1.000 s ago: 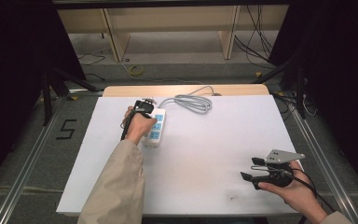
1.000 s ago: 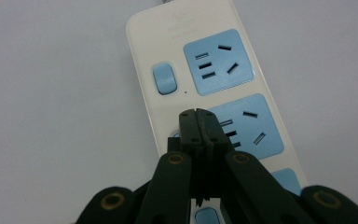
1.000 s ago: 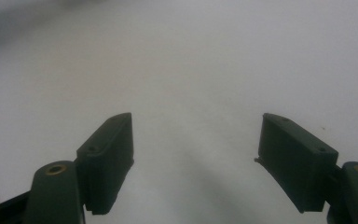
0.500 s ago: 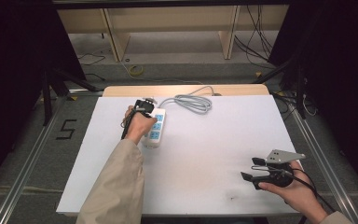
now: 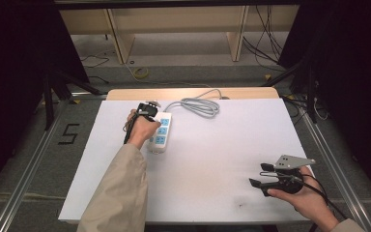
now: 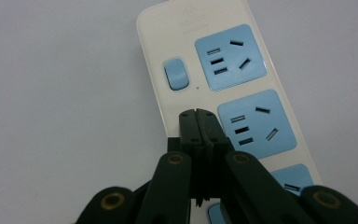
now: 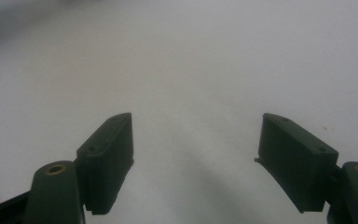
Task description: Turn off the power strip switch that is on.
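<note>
A white power strip (image 5: 160,133) with blue sockets lies on the white table top (image 5: 212,145), left of middle. Its grey cable (image 5: 200,105) coils toward the back edge. My left gripper (image 5: 145,112) is over the strip's far end, shut, jaws pressed together with nothing between them. In the left gripper view its tips (image 6: 197,116) hover just below the blue rocker switch (image 6: 175,73), beside a blue socket (image 6: 256,124). My right gripper (image 5: 261,175) rests low at the table's front right, open, nothing between its pads (image 7: 109,158).
Wooden shelf legs and loose cables stand on the floor behind the table. Metal rails run along both sides of the table. A "5" marks the floor at the left (image 5: 68,134).
</note>
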`<state>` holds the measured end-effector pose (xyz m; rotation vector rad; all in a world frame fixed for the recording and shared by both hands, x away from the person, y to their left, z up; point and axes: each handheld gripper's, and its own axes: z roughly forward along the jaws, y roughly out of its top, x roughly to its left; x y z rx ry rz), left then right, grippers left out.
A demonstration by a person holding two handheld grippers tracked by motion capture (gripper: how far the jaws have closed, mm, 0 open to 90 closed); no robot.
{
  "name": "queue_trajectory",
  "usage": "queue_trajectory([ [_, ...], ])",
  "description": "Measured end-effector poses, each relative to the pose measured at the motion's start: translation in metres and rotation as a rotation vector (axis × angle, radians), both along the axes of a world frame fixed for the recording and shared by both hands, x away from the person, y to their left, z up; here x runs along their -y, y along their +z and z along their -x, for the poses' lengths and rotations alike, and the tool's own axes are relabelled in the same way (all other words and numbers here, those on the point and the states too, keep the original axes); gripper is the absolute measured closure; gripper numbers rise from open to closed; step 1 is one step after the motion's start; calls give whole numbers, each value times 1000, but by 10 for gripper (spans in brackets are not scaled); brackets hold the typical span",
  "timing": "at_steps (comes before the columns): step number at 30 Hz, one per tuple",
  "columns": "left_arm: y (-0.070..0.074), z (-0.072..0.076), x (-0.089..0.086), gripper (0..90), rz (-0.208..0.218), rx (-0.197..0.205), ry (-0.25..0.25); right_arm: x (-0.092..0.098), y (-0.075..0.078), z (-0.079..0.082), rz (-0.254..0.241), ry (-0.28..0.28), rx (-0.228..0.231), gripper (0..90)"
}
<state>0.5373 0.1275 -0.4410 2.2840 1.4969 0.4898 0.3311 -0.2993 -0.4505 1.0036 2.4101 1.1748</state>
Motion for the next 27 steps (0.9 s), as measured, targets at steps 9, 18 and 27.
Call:
queue_trajectory([
  [9, 0, 0, 0, 900, 3, -3, 4, 0, 0, 1, -1, 1, 1, 269],
  [18, -1, 0, 1, 900, -8, -3, 5, 0, 1, 1, -3, 2, 3, 269],
  [27, -1, -1, 3, 900, -33, -12, -8, 0, 1, 1, -2, 4, 4, 268],
])
